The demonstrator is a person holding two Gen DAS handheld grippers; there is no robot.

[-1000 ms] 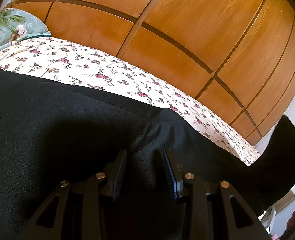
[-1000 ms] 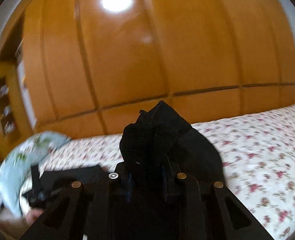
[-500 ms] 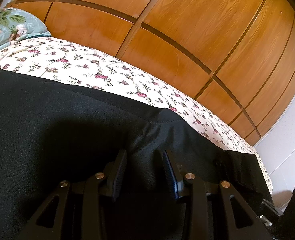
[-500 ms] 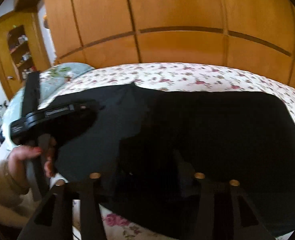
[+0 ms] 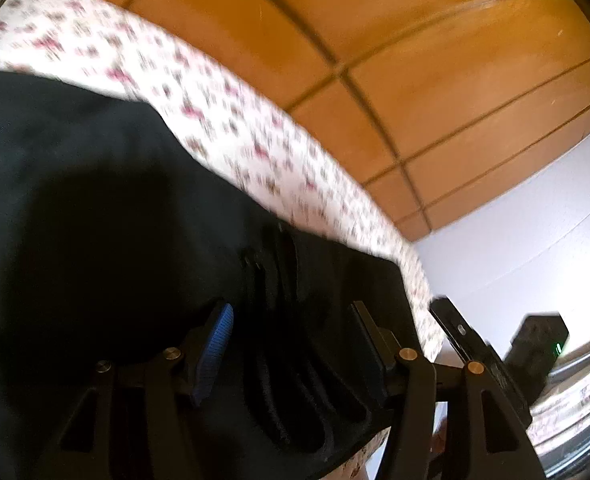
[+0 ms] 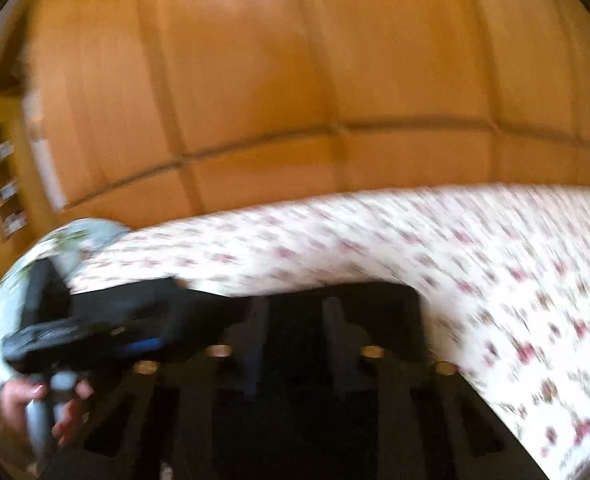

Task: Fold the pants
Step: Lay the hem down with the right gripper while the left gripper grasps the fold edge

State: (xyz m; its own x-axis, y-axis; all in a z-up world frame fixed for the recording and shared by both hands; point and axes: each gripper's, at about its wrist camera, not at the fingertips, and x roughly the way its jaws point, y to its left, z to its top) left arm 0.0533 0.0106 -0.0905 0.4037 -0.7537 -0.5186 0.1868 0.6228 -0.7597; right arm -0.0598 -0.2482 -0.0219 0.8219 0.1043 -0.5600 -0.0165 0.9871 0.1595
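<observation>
Looking along both grippers, we find the pants (image 5: pixel 107 220) spread as a black sheet on the bed (image 5: pixel 223 120), directly under and ahead of both pairs of fingers. Our left gripper (image 5: pixel 291 344) is opening: its fingers stand wide, with a bunched, ridged band of the cloth lying between them, and the pads no longer seem to press on it. Our right gripper (image 6: pixel 295 332) is closing toward a narrow gap over the pants' near edge (image 6: pixel 335 296); blur and dark cloth keep us from telling whether any fabric is pinched.

In the right view the cloth's long axis runs crosswise, left to right, with the other gripper (image 6: pixel 95 332) and its hand (image 6: pixel 43 404) at the left end. We judge both grippers equally near, each at its own end, so the coming fold turns on carrying one end across that axis.

No brand, label or writing is legible.
</observation>
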